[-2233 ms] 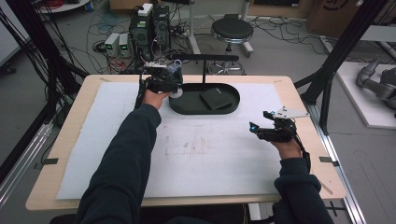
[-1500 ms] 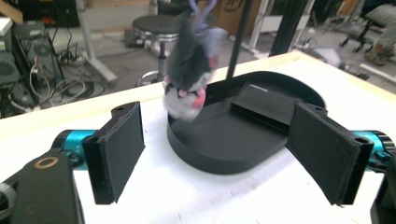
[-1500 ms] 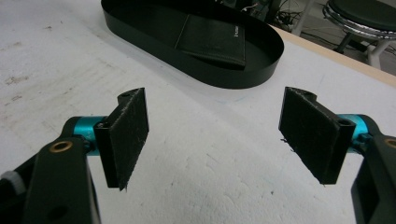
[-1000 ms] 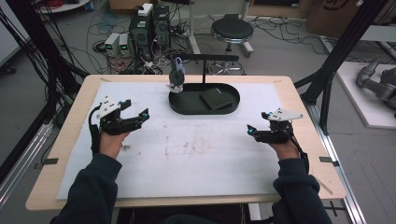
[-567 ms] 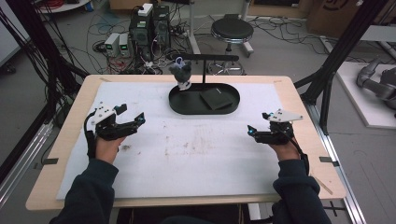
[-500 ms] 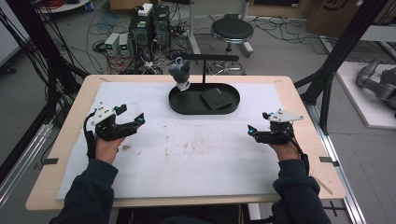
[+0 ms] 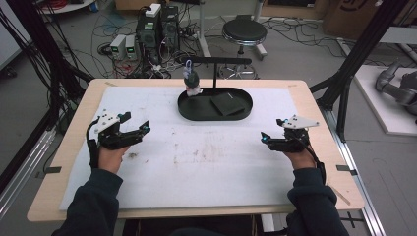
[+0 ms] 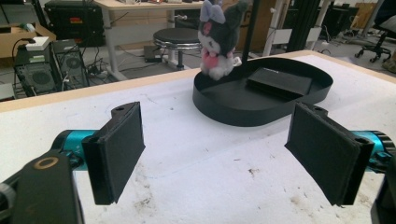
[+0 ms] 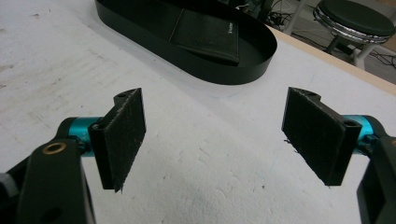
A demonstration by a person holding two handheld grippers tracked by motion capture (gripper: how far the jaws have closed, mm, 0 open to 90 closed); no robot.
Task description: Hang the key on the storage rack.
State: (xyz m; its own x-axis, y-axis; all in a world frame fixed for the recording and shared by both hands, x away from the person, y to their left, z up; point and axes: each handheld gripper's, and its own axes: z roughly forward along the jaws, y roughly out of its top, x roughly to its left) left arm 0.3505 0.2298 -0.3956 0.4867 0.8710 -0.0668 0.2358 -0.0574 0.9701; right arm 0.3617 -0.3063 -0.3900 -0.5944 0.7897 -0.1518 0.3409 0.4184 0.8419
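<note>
A dark plush toy (image 7: 192, 82) with a pink belly hangs by a loop from the left end of a black bar stand (image 7: 220, 60), over the left end of a black oval tray (image 7: 196, 117). A black wallet (image 7: 228, 103) lies flat in the tray. My left gripper (image 7: 136, 123) hovers open and empty over the table's left side, well short of the tray. In the left gripper view its gripper (image 8: 222, 154) faces the plush toy (image 8: 218, 37) and tray (image 8: 261, 114). My right gripper (image 7: 270, 132) is open and empty at the right. In the right gripper view its gripper (image 9: 215, 135) points toward the tray (image 9: 224, 74) and wallet (image 9: 205, 35).
A white sheet (image 7: 196, 162) with scuff marks covers the wooden table (image 7: 322, 128). Behind the table stand a round stool (image 7: 244, 33), computer boxes (image 7: 157, 24) and loose cables. Black frame posts (image 7: 356, 59) rise at both sides.
My left gripper has drawn back from the plush toy at the stand to the table's left front, open. The toy stays hanging there. The right gripper has barely moved.
</note>
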